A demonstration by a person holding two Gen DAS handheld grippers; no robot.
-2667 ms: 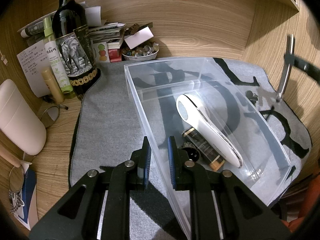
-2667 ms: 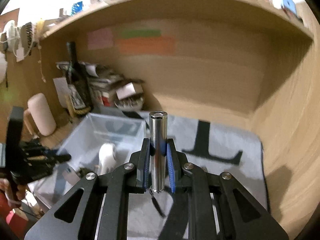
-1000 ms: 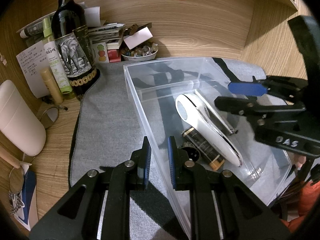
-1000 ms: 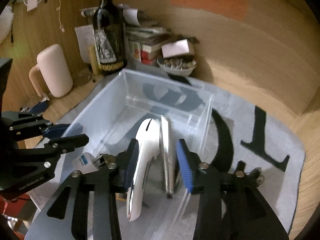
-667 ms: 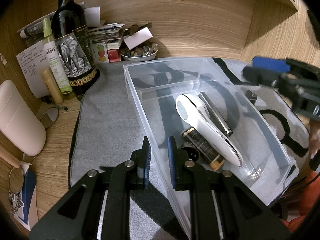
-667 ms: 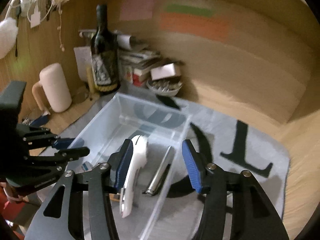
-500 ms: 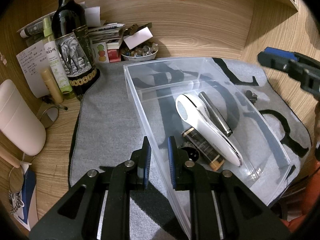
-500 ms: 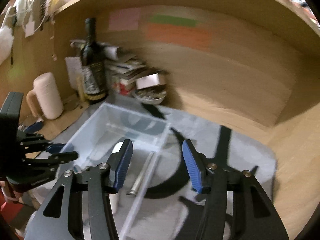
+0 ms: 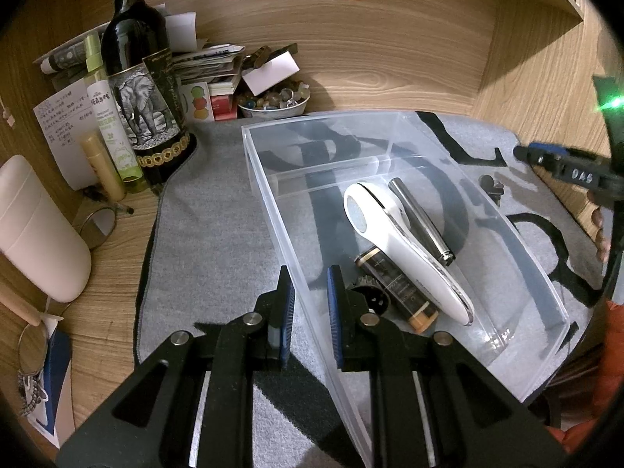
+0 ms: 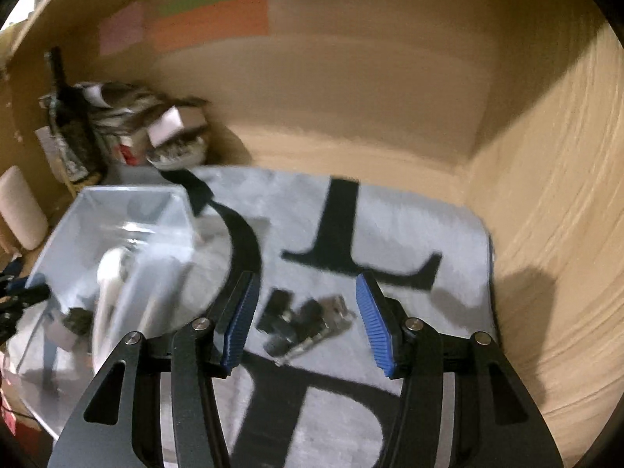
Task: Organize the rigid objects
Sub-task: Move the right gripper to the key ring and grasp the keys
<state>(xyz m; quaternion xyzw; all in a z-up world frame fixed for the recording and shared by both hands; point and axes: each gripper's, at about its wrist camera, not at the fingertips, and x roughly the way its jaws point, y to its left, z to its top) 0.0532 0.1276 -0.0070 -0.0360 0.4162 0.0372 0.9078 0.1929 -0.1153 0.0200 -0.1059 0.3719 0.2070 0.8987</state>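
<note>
- Three items are lying in the bin: white device, metal tube, dark cylinder.
- Left tongs are clamping the bin's near wall, steadying it.
- Right tongs are hovering wide apart over the black-and-metal clip on the mat.
- Advice: lower straight, centre the clip between pads, close across its narrow side.

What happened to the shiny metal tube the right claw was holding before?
The right gripper let go of the silver metal tube in the clear plastic box, beside the white handheld device, then swung away, open. The left gripper stayed clamped on the box's wall.
</note>
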